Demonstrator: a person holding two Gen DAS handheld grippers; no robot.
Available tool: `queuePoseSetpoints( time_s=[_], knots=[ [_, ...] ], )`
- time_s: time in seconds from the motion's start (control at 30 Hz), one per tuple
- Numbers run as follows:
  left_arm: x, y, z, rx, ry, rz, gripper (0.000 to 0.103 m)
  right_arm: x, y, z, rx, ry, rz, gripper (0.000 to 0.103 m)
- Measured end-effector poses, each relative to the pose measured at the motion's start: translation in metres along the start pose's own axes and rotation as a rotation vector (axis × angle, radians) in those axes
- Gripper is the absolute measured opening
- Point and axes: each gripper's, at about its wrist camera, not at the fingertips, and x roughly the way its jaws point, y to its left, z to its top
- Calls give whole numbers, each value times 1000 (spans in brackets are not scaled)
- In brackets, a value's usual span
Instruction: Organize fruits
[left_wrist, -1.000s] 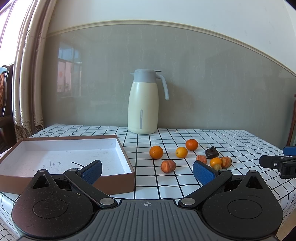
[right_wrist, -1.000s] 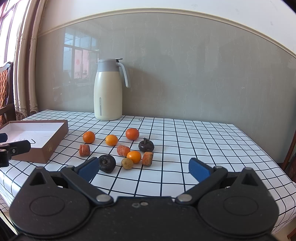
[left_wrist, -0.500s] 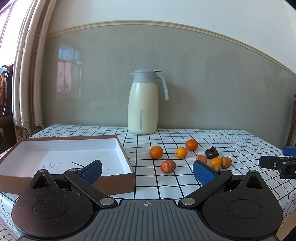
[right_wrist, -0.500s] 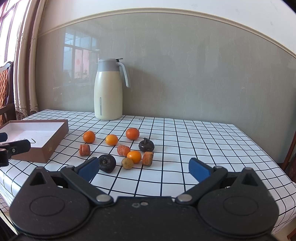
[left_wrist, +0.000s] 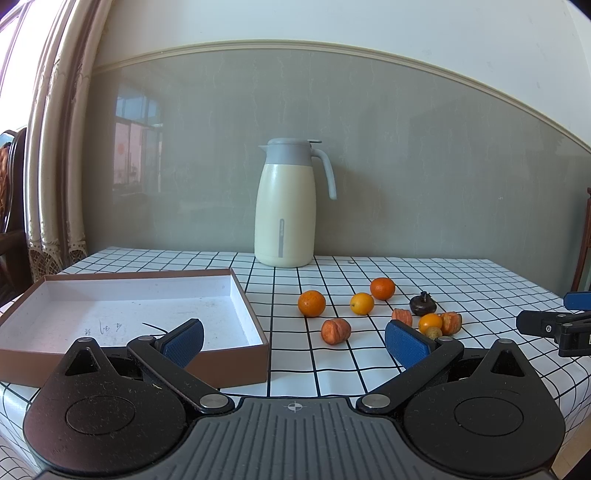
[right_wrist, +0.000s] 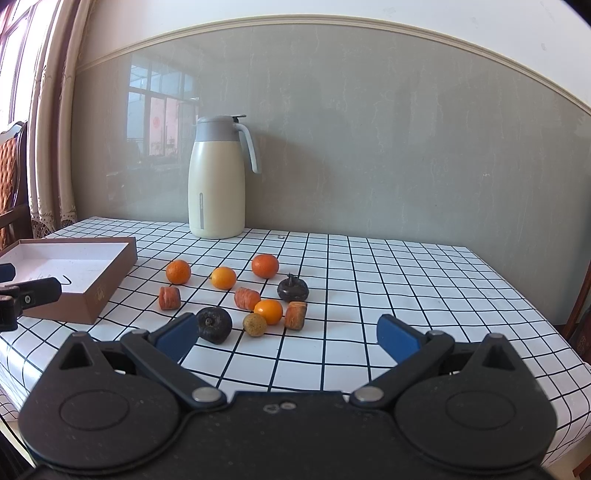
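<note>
Checked tablecloth (right_wrist: 369, 280) is strewn mid-frame with fruits (right_wrist: 240, 295); both the left gripper (left_wrist: 293, 341) and right gripper (right_wrist: 284, 334) are held with fingers apart, empty.

Both wrist views face the wall, sharing fruits (left_wrist: 362, 310) and jug (right_wrist: 216, 181).

On the table (right_wrist: 406, 280), the box (right_wrist: 110, 291) lies left of the fruits (right_wrist: 236, 295) (jug (right_wrist: 216, 184) behind them).
</note>
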Motion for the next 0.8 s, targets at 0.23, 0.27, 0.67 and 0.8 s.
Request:
queuePoseSetpoints(
  time_s=[0.23, 0.27, 0.67, 0.8],
  knots=[
    [0, 0, 0, 0, 1, 0, 103, 0, 0, 0, 0, 0, -1, 97],
    [0, 0, 0, 0, 1, 1, 103, 0, 0, 0, 0, 0, -1, 97],
    [0, 4, 0, -21, 0, 8, 103, 0, 0, 0, 1, 0, -3, 97],
    [0, 2, 0, -2, 0, 33, 103, 4, -6, 2, 34, 32, -12, 97]
  ],
)
